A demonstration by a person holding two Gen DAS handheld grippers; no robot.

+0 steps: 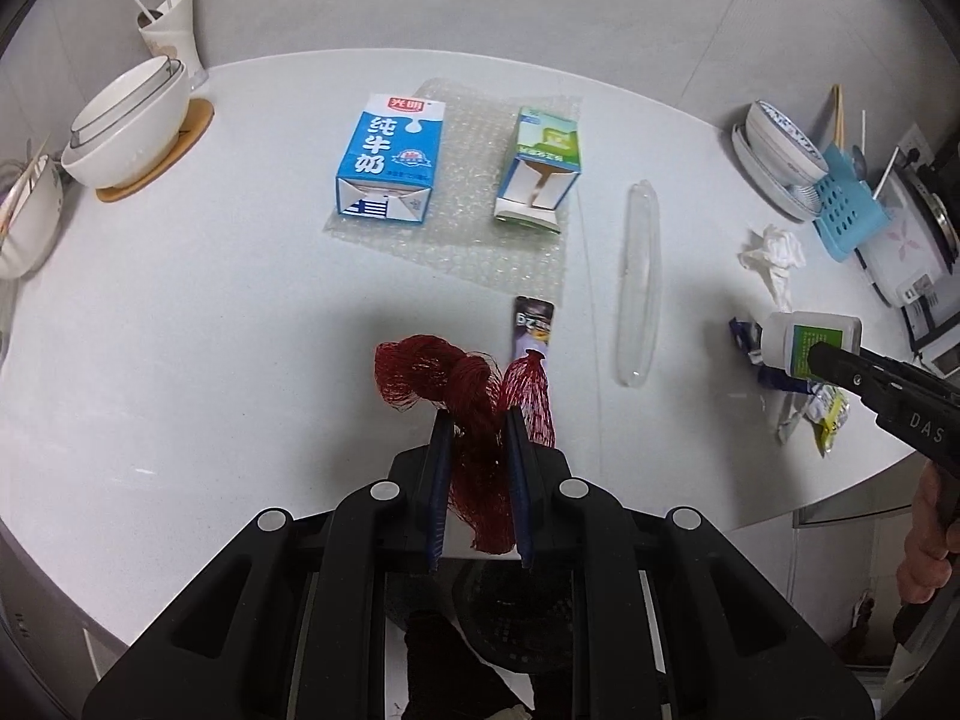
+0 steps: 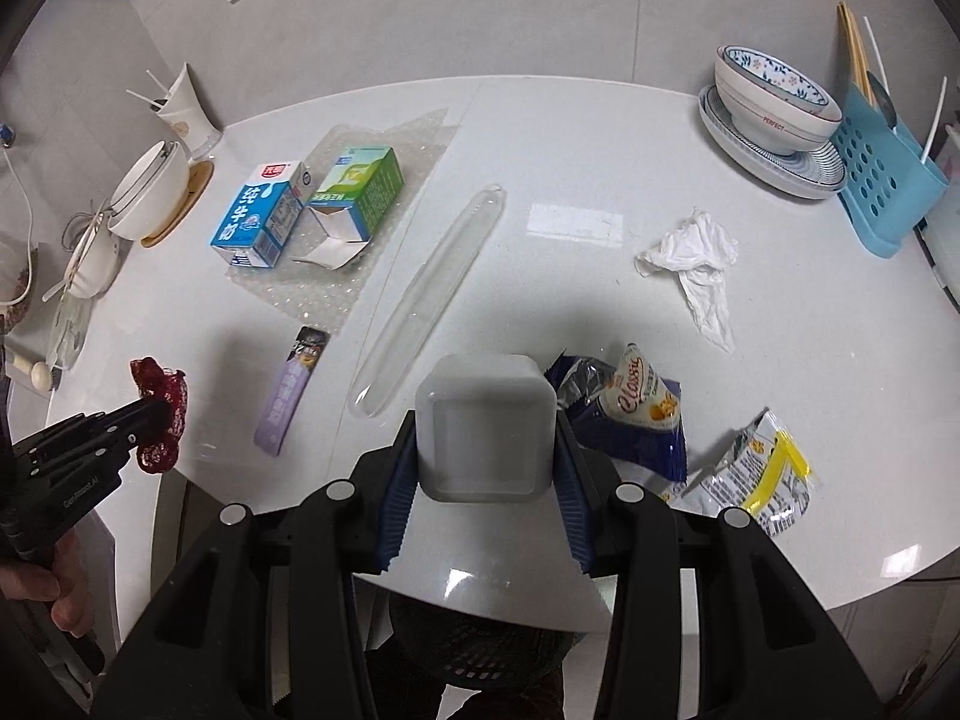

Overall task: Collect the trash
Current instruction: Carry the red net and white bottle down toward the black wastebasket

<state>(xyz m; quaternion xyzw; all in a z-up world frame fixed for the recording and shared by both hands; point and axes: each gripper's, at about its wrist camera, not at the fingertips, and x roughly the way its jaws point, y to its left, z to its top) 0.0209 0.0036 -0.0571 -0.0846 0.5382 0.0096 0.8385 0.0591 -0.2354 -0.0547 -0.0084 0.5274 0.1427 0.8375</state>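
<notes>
The left tool (image 1: 477, 420) is clamped on a bunch of red mesh netting (image 1: 474, 396), holding it up above the near edge of the white worktop (image 1: 210, 312). The right tool (image 2: 485, 450) is clamped on a small white square bottle (image 2: 485, 429) with a green label, also lifted clear of the worktop at its near right side.

More trash lies on the worktop. Toward the far middle, a blue milk carton (image 1: 387, 159) and a green carton (image 1: 543, 165) rest on a sheet of bubble wrap (image 1: 468, 240). Nearer, a purple sachet (image 1: 533, 324) lies just beside the netting, and a long clear plastic sleeve (image 1: 641, 282) lies to its right. On the right, a crumpled white tissue (image 2: 696, 258) sits apart, while a blue snack wrapper (image 2: 630, 414) and a silver-and-yellow wrapper (image 2: 756, 468) lie near the edge, close to the bottle.

Below the worktop edge, a dark mesh bin (image 2: 480, 642) shows between the right tool's arms.
</notes>
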